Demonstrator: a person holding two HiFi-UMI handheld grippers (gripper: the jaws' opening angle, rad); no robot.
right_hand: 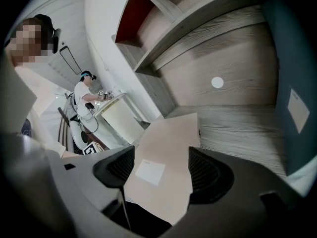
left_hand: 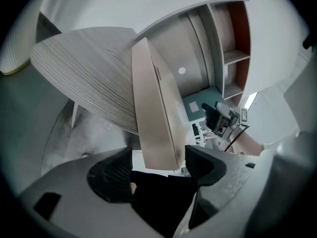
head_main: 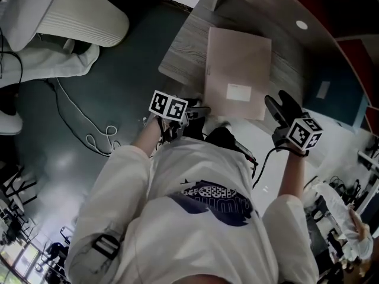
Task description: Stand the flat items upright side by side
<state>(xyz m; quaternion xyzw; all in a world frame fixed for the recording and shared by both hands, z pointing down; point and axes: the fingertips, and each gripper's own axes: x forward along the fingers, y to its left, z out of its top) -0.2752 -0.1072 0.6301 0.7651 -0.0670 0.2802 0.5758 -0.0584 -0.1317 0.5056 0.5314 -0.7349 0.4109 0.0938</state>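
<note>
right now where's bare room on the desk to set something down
Bare wood left of the beige folder out to the desk edge; a narrower strip right of it. Crowded at the folder's near edge, where the left gripper and right gripper sit.

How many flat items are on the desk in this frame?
1: a beige folder lies flat on the desk, white label up, its near end past the desk's edge. Its side looks layered in the left gripper view, so another may lie hidden beneath.
</note>
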